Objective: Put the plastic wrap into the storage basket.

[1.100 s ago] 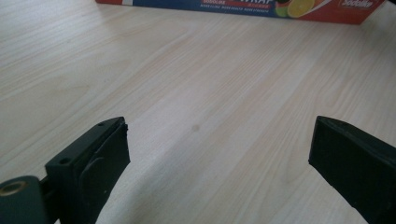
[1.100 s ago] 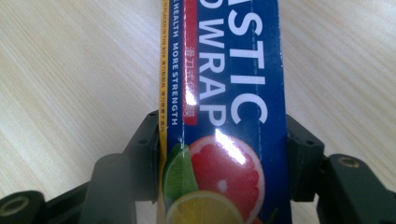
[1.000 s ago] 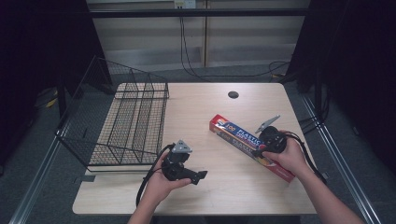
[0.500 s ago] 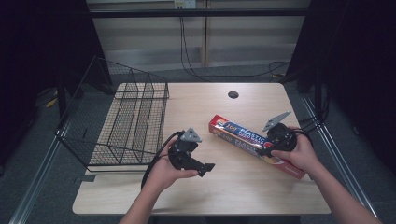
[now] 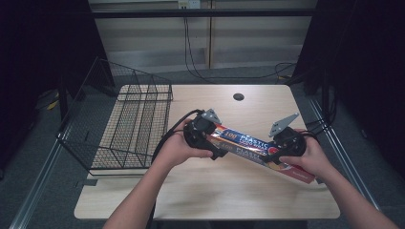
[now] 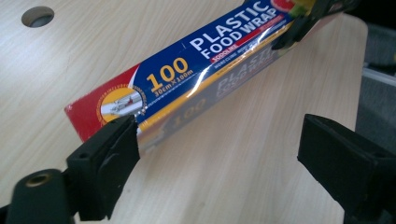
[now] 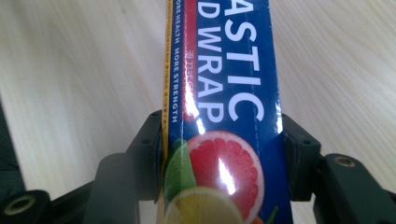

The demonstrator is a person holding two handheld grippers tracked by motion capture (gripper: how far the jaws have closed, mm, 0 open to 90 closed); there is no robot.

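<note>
Our right gripper (image 7: 223, 163) clamps the box's (image 5: 248, 145) right end; our open left gripper (image 6: 219, 154) straddles its far-left end.

The plastic wrap box (image 5: 258, 148) mid-frame is dark blue with white lettering, a yellow "100", yellow edge stripe and red end. A pink grapefruit slice, lime and lemon are printed on it. Both tools, left tool (image 6: 219, 154) and right tool (image 7: 223, 158), are matte black. The surface (image 5: 239, 191) is pale wood grain, and the basket (image 5: 129, 129) at left is black wire.
</note>
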